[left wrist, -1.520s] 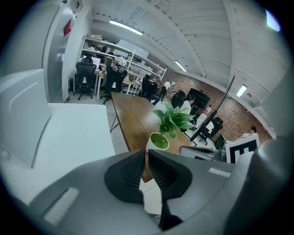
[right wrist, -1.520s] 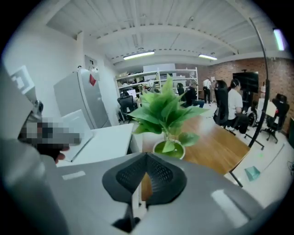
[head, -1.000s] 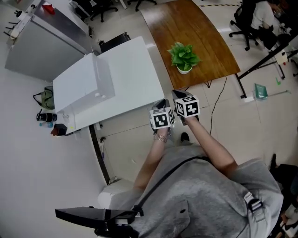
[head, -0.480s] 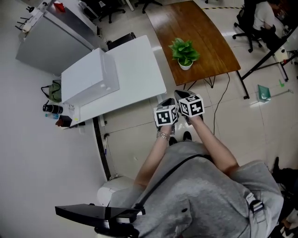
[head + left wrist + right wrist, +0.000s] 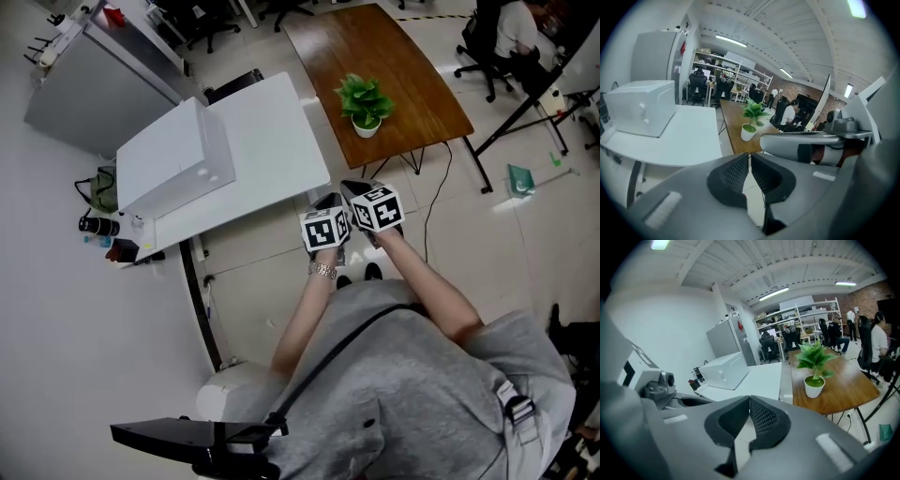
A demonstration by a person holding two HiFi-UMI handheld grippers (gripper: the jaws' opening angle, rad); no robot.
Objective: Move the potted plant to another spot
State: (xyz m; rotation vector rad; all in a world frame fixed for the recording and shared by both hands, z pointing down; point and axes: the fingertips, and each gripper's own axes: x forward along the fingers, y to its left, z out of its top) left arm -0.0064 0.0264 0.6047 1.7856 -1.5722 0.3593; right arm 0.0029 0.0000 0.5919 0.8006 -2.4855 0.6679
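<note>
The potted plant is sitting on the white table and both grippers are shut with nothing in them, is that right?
Wrong table: the potted plant stands on the brown wooden table, as the head view shows. The left gripper and the right gripper are indeed shut with nothing in them.

The head view looks steeply down from above the person's shoulders, close over the left gripper (image 5: 328, 201) and right gripper (image 5: 353, 187), with the white table (image 5: 272, 141) and wooden table (image 5: 412, 75) farther off. Each gripper view sits low behind its own jaws and faces across the room toward those tables. All three views share the potted plant (image 5: 364, 103) and the white box (image 5: 173, 159), both at mid distance.
</note>
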